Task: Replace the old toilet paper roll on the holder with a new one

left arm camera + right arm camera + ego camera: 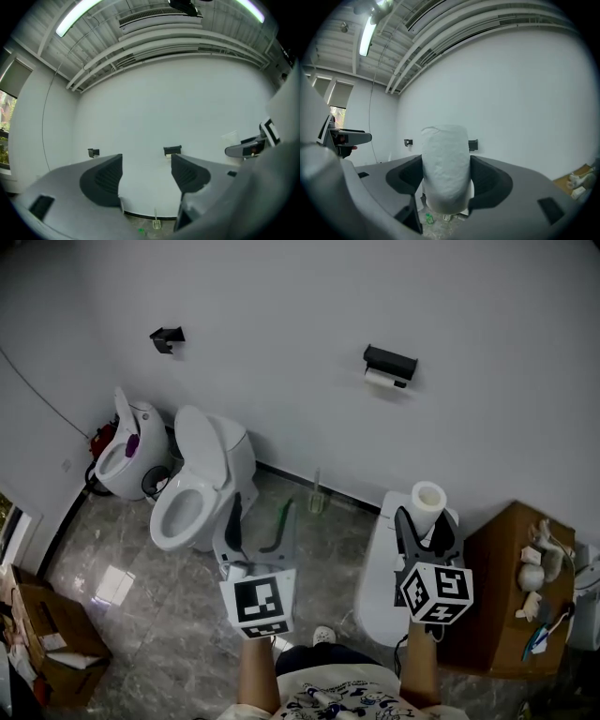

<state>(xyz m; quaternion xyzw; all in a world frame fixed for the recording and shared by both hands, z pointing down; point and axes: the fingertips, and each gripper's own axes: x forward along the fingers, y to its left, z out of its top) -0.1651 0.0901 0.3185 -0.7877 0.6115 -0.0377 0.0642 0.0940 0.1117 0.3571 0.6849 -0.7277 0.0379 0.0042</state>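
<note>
A black wall holder (390, 361) carries the thin old roll (380, 379), high on the white wall. My right gripper (427, 523) is shut on a full new white roll (429, 497), which it holds upright well below the holder. In the right gripper view the new roll (445, 164) fills the gap between the jaws and hides part of the holder (473, 145). My left gripper (258, 521) stands open and holds nothing, low over the floor beside the toilet (192, 493). In the left gripper view the holder (172, 150) shows far off between the open jaws of the left gripper (145, 176).
A second black fitting (167, 337) is on the wall at the left. A small white unit (127, 448) stands by the toilet. A toilet brush (317, 498) leans at the wall. A white fixture (380, 573), a wooden cabinet (502, 582) with small items, and cardboard boxes (37, 638) stand around.
</note>
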